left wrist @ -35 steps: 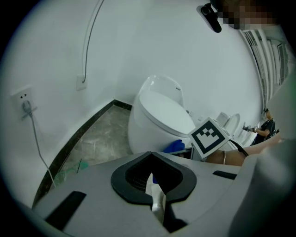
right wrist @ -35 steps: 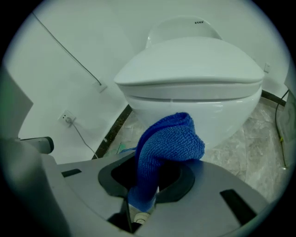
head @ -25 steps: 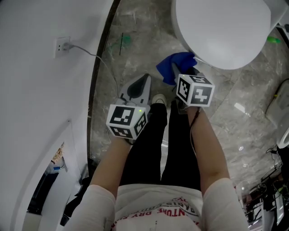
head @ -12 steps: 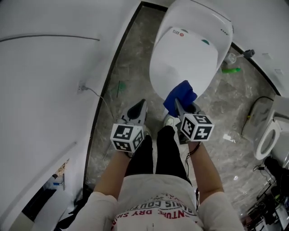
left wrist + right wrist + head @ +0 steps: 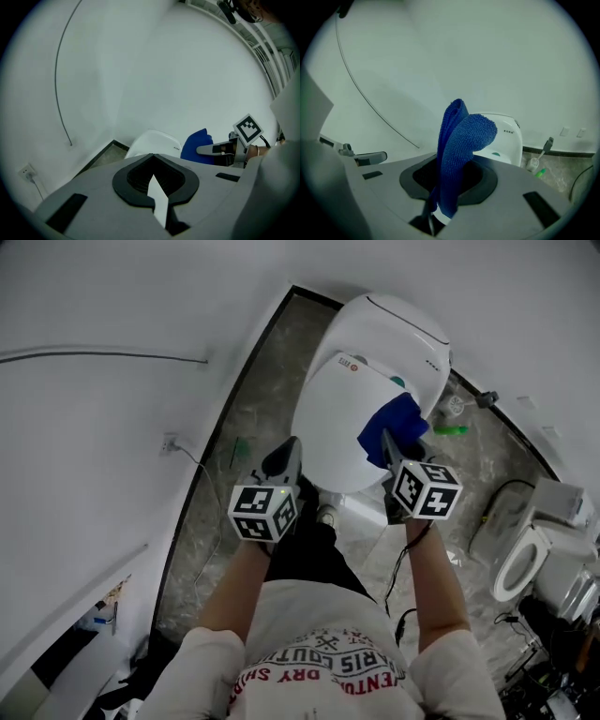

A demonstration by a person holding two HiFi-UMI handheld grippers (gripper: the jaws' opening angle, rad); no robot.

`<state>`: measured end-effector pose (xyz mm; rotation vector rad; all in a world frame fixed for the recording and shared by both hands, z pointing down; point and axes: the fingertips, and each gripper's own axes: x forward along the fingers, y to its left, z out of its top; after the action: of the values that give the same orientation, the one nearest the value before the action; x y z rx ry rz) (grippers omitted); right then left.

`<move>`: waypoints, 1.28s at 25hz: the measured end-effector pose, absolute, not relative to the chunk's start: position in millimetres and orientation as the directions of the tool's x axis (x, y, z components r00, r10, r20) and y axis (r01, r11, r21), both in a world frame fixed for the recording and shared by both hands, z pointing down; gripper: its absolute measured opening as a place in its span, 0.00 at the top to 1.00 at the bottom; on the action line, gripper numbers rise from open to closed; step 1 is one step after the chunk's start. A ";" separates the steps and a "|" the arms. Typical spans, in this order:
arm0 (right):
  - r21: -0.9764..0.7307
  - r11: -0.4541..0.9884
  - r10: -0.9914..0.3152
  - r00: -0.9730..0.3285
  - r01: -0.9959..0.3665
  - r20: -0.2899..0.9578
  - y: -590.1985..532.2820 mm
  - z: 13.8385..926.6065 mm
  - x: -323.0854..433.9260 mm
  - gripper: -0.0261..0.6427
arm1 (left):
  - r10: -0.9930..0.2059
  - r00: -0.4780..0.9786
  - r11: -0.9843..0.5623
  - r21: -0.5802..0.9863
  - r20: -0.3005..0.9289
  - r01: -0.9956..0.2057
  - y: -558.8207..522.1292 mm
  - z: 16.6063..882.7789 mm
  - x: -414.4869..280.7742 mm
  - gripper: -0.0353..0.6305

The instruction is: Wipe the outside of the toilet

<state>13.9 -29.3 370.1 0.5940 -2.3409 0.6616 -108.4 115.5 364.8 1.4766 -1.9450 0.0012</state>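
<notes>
The white toilet [image 5: 394,324] stands with its lid [image 5: 333,442] down, between a curved wall and a marble floor. My right gripper [image 5: 386,437] is shut on a folded blue cloth [image 5: 394,416], which hangs over the lid's right side; I cannot tell whether it touches. In the right gripper view the blue cloth [image 5: 457,145] stands up out of the jaws, with the toilet [image 5: 506,136] behind it. My left gripper [image 5: 288,450] is shut and holds nothing, just left of the lid's front edge. The left gripper view shows the toilet [image 5: 152,140], the cloth [image 5: 197,145] and the right gripper [image 5: 211,150].
A toilet brush [image 5: 459,404] and a green bottle [image 5: 450,430] stand on the floor right of the toilet. Another white fixture [image 5: 525,559] sits at the far right. A wall socket [image 5: 169,442] with a cable is on the curved wall at left. The person's legs are below the grippers.
The head view has swung up, so the whole toilet shows. My right gripper has carried the blue cloth from beside the bowl's front up over the lid's right side. The left gripper stays shut.
</notes>
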 end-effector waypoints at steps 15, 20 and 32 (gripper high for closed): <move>-0.147 0.847 -0.280 -0.664 -0.510 0.693 -206.3 385.4 -154.3 0.85 | -0.829 -0.156 0.418 0.410 0.538 -0.811 -22.3 404.4 -265.2 0.94; -0.052 0.895 -0.274 -0.639 -0.443 0.718 -254.6 400.1 -198.0 0.85 | -0.787 -0.225 0.512 0.405 0.574 -0.757 -30.8 422.7 -288.9 0.94; 0.043 0.989 -0.110 -0.511 -0.142 0.852 -314.6 480.4 -282.9 0.85 | -0.661 -0.397 0.721 0.391 0.637 -0.573 -38.9 479.2 -301.3 0.94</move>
<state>-282.9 -314.6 480.4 0.1761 -2.1120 0.0386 -301.3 -38.9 479.2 0.9327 -2.1045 -0.1372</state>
